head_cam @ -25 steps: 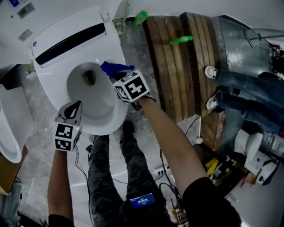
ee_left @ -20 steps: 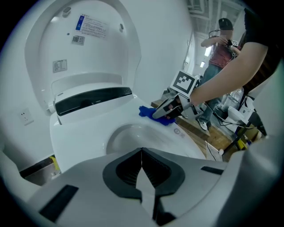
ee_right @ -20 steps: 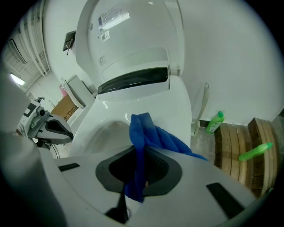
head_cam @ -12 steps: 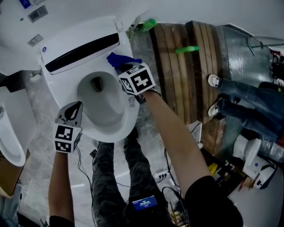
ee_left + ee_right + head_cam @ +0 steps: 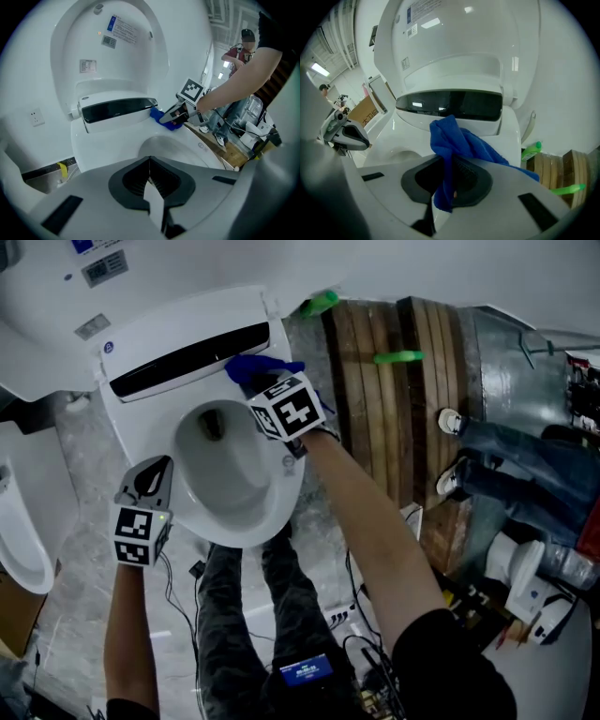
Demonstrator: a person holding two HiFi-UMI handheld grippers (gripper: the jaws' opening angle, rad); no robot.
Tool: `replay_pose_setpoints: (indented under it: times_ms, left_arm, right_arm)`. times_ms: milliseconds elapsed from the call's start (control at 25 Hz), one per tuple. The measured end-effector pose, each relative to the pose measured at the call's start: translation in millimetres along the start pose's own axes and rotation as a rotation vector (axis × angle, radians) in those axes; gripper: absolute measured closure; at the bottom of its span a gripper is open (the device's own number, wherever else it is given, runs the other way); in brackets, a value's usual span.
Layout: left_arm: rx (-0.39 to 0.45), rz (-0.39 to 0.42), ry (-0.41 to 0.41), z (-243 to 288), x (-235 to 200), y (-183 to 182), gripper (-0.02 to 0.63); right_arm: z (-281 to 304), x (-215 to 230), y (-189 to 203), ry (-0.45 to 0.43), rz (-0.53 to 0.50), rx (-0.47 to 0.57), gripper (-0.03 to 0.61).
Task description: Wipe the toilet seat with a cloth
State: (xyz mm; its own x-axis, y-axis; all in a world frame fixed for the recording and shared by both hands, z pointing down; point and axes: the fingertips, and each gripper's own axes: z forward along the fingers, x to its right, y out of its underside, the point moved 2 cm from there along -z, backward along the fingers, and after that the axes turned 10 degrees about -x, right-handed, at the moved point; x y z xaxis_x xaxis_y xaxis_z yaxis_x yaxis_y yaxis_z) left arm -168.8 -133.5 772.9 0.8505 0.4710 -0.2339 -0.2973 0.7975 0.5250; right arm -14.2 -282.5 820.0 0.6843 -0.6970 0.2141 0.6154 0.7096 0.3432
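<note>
**Blue cloth at the back of the toilet seat, pinched in the right claw**

The right gripper point(image 5: 268, 390) reaches across the bowl, its jaws clamped on a bunched blue cloth point(image 5: 255, 366). The cloth sits at the rear right corner of the white toilet seat point(image 5: 285, 486), just beside the dark panel point(image 5: 187, 357) under the raised lid point(image 5: 56, 315); a fold of it hangs down between the jaws. The left gripper point(image 5: 154, 475) is held at the seat's front left rim, well apart from the cloth, its jaws pressed together with nothing between them; whether it touches the rim cannot be told. The person's legs stand at the front of the bowl. To the right of the toilet lie wooden planks point(image 5: 375, 399), with a green bottle point(image 5: 319, 304) at their far end.
</note>
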Motion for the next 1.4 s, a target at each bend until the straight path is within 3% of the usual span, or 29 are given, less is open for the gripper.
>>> replay_pose_setpoints:
  times_ms: [480, 840, 1400]
  left_arm:
    - [-0.012, -0.018, -0.011, -8, 10, 22, 0.601]
    - [-0.021, -0.030, -0.036, -20, 24, 35, 0.601]
    - [0.008, -0.017, -0.096, -52, 110, 34, 0.601]
  right_arm:
    - [21, -44, -8, -0.035, -0.069, 0.006, 0.534]
    - [21, -73, 27, -0.088, -0.106, -0.080, 0.534]
    - [-72, -105, 85, -0.163, -0.123, -0.021, 0.534]
